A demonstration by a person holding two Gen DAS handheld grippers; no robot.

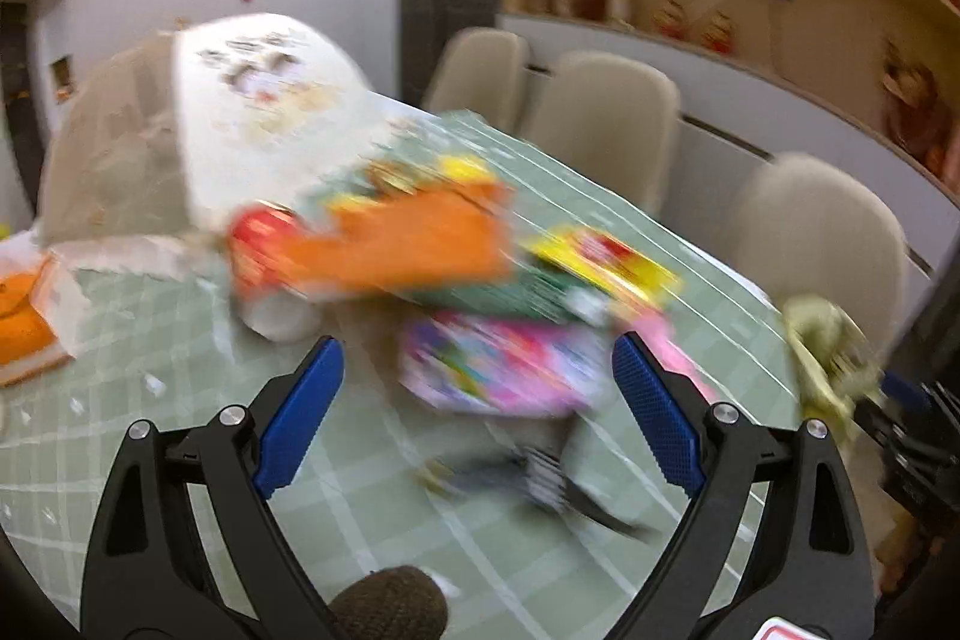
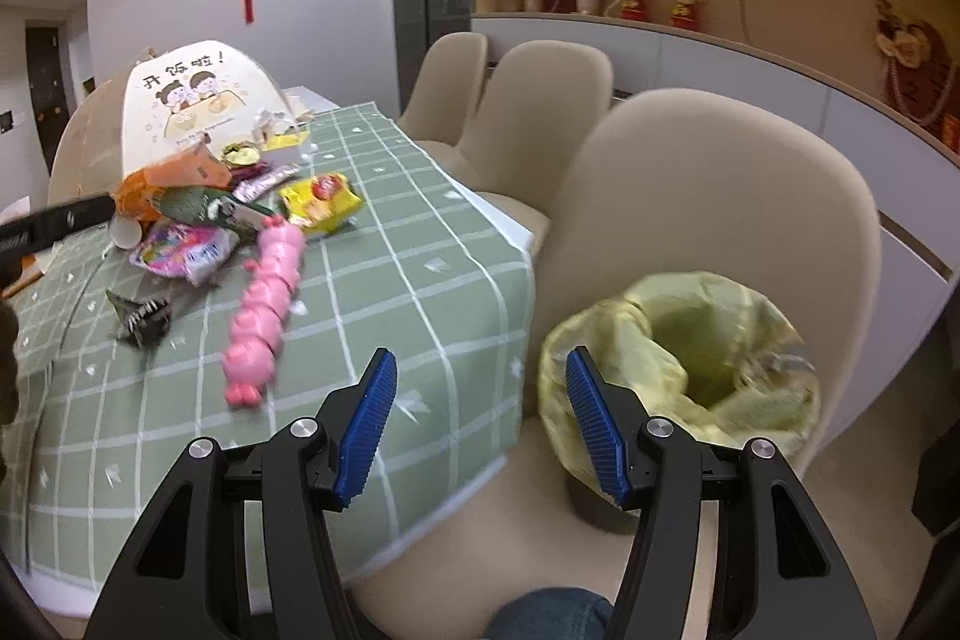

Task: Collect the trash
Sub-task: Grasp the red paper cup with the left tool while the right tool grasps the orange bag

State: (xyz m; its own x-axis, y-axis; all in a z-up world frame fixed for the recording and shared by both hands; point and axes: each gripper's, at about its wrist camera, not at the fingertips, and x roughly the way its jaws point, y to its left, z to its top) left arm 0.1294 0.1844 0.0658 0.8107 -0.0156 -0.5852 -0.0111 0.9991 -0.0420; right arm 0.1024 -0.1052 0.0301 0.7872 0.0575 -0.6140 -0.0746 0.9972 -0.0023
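A pile of trash lies on the green checked tablecloth [image 2: 420,280]: an orange wrapper [image 1: 408,238] [image 2: 162,184], a pink-purple snack bag [image 1: 498,364] [image 2: 180,247], a yellow packet [image 1: 606,262] [image 2: 321,202] and a paper cup [image 1: 279,316] [image 2: 127,232]. My left gripper [image 1: 477,400] is open and empty, just short of the pink-purple bag; the view is blurred. My right gripper [image 2: 480,424] is open and empty, at the table edge beside a bin with a yellow-green bag [image 2: 690,358] on a chair.
A pink caterpillar toy [image 2: 264,304] and a dark dinosaur toy [image 2: 141,319] lie on the cloth. A mesh food cover [image 2: 180,112] stands at the back. An orange box [image 1: 24,316] sits at the left. Beige chairs [image 2: 708,196] line the right side.
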